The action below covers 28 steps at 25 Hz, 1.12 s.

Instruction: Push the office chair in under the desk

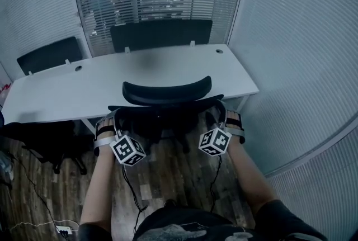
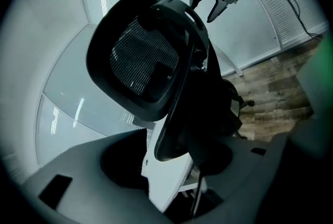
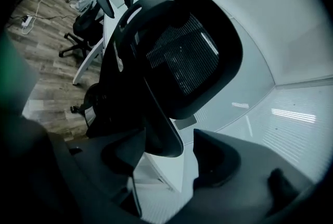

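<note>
- Fingers (image 2: 88,158) of the left gripper (image 2: 171,166) stand apart, with the left rim of the office chair (image 2: 145,62) back between them. The pale top shows through the gap beside the rim, so they are not clamped on it.
- Fingers (image 3: 250,176) of the right gripper (image 3: 166,160) are spread as well. The right rim of the chair back lies between them, close to one finger and with a clear gap to the other.
- In the head view the left gripper (image 1: 108,119) and the right gripper (image 1: 225,117) sit at the two sides of the chair back at about the same height, a hand behind each.
- Each gripper view also catches the other gripper across the top of the back, its fingers apart too.
- The office chair (image 1: 168,117) is black, with a mesh back and a curved headrest (image 1: 168,91). It faces the white surface (image 1: 84,89), its back at the near edge and the headrest overlapping the top as seen from above. The seat is hidden behind the back.
- Two dark panels (image 1: 161,33) stand along the far edge of the surface.
- A second chair (image 1: 47,142) stands near its left end on the wood floor (image 1: 173,178).
- Glass walls (image 1: 291,38) with blinds close in the room.
</note>
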{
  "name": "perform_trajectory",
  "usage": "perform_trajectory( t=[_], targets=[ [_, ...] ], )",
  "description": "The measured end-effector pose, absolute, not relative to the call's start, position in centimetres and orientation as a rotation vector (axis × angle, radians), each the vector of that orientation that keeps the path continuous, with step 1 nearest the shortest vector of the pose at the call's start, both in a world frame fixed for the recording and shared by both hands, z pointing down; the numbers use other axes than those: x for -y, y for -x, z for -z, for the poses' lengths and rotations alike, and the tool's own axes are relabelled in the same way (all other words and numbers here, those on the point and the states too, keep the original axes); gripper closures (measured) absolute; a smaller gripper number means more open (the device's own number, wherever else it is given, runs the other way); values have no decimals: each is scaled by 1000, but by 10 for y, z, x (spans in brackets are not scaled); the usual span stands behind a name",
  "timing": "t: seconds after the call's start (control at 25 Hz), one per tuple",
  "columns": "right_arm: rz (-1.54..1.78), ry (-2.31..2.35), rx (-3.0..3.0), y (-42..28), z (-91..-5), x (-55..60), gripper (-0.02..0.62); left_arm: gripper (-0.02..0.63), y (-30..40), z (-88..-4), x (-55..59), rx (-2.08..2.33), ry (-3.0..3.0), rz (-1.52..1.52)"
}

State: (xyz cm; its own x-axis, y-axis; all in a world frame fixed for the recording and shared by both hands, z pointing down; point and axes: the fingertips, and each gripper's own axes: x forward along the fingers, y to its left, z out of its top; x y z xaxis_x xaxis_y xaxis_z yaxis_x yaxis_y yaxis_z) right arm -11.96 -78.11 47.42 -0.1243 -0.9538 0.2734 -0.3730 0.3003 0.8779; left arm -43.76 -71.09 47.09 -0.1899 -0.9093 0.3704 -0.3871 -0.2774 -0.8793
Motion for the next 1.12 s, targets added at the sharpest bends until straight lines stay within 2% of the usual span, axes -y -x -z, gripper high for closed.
perform_trajectory(
  t=[0.16,0.56,0.8,0.96,1.12],
  targets=[
    [806,-1221,1716,113,-471,756,322,364,419,-467,688,-1534,1683,1449],
    [801,-1166,1807,97,-468,693,322,428,364,-465,623,-1581,1750,1384],
    [773,-1174,1931,89,-455,632,322,437,322,-450,565,-1622,1734,1256],
    [663,-1181,2083,80,-447,585,324,476,291,-439,520,-1698,1775,1147],
    [583,-1171,2218,70,-433,541,324,482,255,-427,476,-1769,1900,1000]
  ],
)
